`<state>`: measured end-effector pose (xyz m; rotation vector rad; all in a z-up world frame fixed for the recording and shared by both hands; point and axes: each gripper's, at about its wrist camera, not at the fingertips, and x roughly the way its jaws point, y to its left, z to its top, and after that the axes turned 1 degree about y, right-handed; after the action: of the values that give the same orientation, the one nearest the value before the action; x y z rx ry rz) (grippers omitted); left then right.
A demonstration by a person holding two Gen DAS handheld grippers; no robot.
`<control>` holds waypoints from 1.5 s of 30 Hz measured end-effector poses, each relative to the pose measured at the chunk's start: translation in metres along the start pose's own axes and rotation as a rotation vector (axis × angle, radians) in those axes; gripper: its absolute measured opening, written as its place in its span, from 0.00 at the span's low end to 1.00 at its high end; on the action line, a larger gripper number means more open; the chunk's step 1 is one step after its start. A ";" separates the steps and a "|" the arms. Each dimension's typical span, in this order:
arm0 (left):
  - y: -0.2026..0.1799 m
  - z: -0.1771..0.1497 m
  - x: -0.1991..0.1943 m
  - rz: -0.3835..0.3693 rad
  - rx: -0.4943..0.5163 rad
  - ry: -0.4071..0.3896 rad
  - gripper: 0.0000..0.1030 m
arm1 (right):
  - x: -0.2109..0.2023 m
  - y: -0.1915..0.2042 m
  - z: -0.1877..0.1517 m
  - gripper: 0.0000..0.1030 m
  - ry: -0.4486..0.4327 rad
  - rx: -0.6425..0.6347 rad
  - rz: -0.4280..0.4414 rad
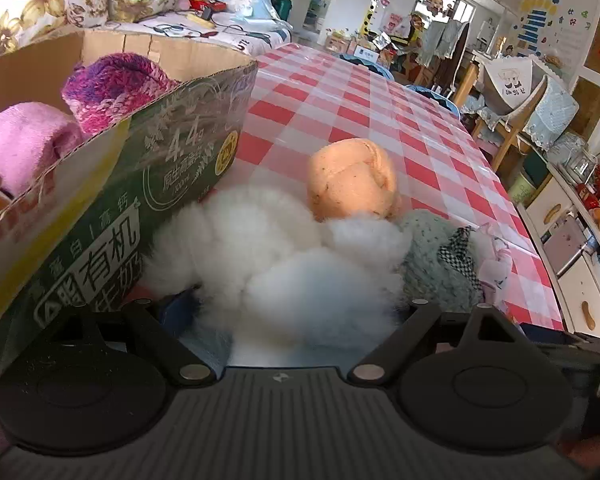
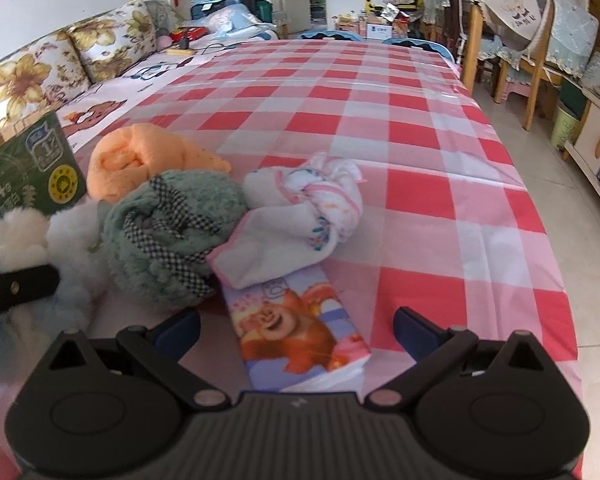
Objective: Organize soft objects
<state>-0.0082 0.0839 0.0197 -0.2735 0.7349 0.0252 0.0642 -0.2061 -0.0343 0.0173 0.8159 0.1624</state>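
My left gripper [image 1: 296, 308] is open, its fingers straddling a white fluffy plush [image 1: 268, 256] that lies against a green-printed cardboard box [image 1: 140, 184]. The box holds a purple knit piece [image 1: 116, 84] and a pink plush [image 1: 24, 148]. Behind the white plush sit a rolled orange towel [image 1: 352, 176] and a green fuzzy item with a checked ribbon [image 1: 432, 256]. My right gripper [image 2: 296, 328] is open and empty over a folded bear-print cloth [image 2: 296, 332]. A knotted white-and-pink cloth [image 2: 304, 216] lies beside the green fuzzy item [image 2: 168, 236]. The left gripper's right fingertip is hidden by the plush.
A red-and-white checked tablecloth [image 2: 400, 128] covers the table, whose right edge drops to a tiled floor [image 2: 572, 184]. A sofa with floral cushions [image 2: 40, 68] runs along the left. Cabinets and wooden furniture [image 2: 532, 60] stand at the right.
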 end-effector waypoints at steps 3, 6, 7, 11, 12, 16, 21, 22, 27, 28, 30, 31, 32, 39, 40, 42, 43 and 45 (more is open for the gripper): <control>0.002 0.004 0.004 -0.019 0.002 0.018 1.00 | 0.000 0.003 -0.002 0.96 0.002 -0.030 -0.014; 0.002 0.004 0.003 -0.026 0.037 0.023 1.00 | 0.000 0.004 0.000 0.89 0.006 -0.048 -0.019; 0.002 0.003 0.002 -0.028 0.042 0.022 1.00 | -0.001 0.004 0.001 0.85 0.007 -0.049 -0.018; 0.006 0.012 0.008 -0.037 0.061 0.018 1.00 | -0.003 0.005 0.004 0.67 0.013 -0.059 -0.013; 0.006 0.013 0.008 -0.040 0.064 0.015 0.97 | -0.004 0.006 0.005 0.60 0.016 -0.061 -0.011; 0.003 0.014 0.003 -0.047 0.104 -0.006 0.72 | -0.006 0.009 0.006 0.50 0.030 -0.058 0.016; 0.008 0.016 -0.002 -0.070 0.097 -0.015 0.59 | -0.011 0.013 0.006 0.49 0.049 -0.056 0.019; 0.008 0.015 -0.003 -0.072 0.099 -0.017 0.57 | -0.013 0.013 0.007 0.49 0.049 -0.052 0.020; 0.011 0.016 -0.011 -0.096 0.096 -0.031 0.50 | -0.028 0.015 0.010 0.49 0.028 -0.034 0.018; 0.009 0.016 -0.011 -0.100 0.099 -0.036 0.48 | -0.032 0.016 0.010 0.49 0.019 -0.030 0.017; 0.009 0.017 -0.015 -0.109 0.108 -0.049 0.47 | -0.037 0.017 0.013 0.49 0.007 -0.025 0.015; 0.007 0.016 -0.015 -0.116 0.109 -0.053 0.46 | -0.040 0.018 0.014 0.49 0.000 -0.020 0.013; 0.007 0.016 -0.017 -0.127 0.109 -0.057 0.46 | -0.043 0.018 0.015 0.49 -0.006 -0.017 0.012; 0.012 0.022 -0.032 -0.175 0.114 -0.096 0.44 | -0.064 0.029 0.022 0.49 -0.064 -0.006 0.014; 0.012 0.023 -0.032 -0.184 0.113 -0.101 0.44 | -0.066 0.030 0.023 0.49 -0.073 -0.004 0.014; 0.014 0.024 -0.036 -0.204 0.109 -0.110 0.43 | -0.071 0.032 0.025 0.49 -0.088 0.003 0.014; 0.014 0.024 -0.037 -0.213 0.106 -0.116 0.43 | -0.074 0.033 0.027 0.49 -0.099 0.007 0.015; 0.014 0.025 -0.039 -0.234 0.103 -0.127 0.43 | -0.079 0.035 0.028 0.49 -0.119 0.010 0.017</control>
<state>-0.0224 0.1071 0.0602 -0.2558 0.5726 -0.2152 0.0266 -0.1821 0.0451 0.0426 0.6983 0.1715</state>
